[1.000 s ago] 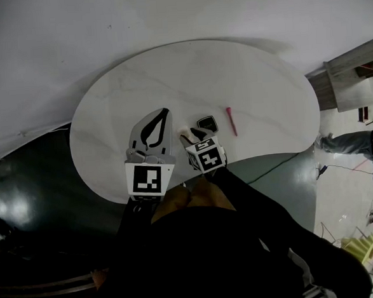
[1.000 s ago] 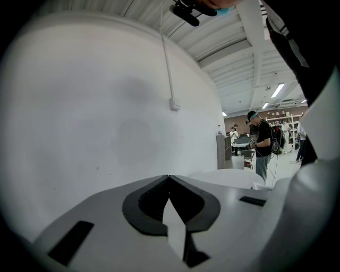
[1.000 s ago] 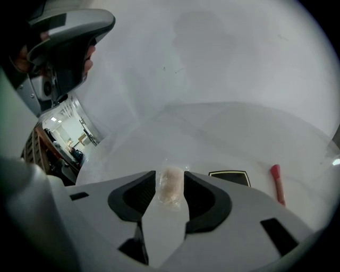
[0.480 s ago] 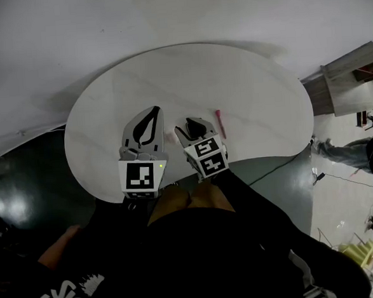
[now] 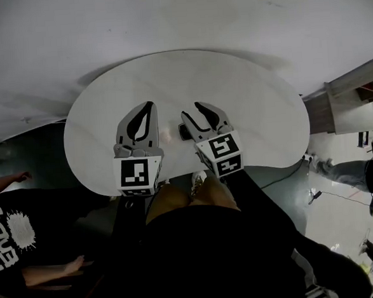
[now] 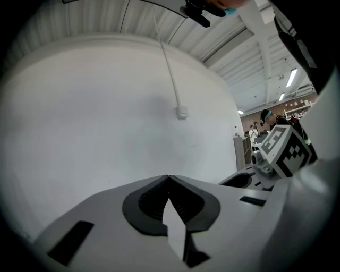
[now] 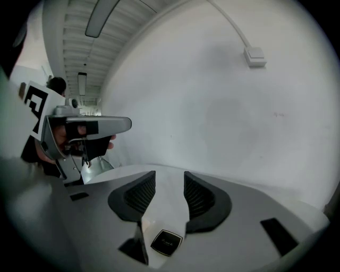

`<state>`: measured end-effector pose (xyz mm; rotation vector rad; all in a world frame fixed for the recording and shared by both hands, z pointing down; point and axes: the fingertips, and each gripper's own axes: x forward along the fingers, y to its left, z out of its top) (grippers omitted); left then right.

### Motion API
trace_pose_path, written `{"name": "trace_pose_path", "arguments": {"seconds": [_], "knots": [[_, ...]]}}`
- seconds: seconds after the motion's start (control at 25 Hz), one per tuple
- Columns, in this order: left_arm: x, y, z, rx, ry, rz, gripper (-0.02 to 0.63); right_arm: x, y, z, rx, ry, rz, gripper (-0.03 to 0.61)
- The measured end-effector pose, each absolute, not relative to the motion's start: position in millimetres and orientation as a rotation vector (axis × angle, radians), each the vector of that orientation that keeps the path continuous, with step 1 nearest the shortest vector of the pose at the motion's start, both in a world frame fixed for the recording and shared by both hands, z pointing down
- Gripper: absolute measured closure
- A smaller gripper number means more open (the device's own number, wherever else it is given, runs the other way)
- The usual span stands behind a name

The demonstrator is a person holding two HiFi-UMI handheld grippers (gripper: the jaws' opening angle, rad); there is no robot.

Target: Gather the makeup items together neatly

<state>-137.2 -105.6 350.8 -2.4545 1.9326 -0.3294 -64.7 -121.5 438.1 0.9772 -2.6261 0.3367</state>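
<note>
Left hand-held gripper (image 6: 169, 177) closed on nothing; right hand-held gripper (image 7: 169, 183) partly open, also holding nothing.
I see both held side by side above the white tabletop (image 5: 253, 96). The black square compact (image 7: 166, 242) lies flat on it, under the right jaw gap and clear of both pads.

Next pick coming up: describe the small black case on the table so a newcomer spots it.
On the white rounded table, near its front edge, the left gripper and right gripper hang side by side. Between them, close to the right one, the black case lies flat. It is a small rounded square with a thin pale rim, the only dark thing there.
</note>
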Motion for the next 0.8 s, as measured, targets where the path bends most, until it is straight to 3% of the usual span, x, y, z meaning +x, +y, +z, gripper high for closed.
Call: {"name": "trace_pose_path", "arguments": {"seconds": [0.8], "knots": [[-129.7,-77.8,312.5,-2.222,2.053,-0.304,0.597,-27.2,-111.9,343.8,0.899,-2.921,-0.03,0.396]]}}
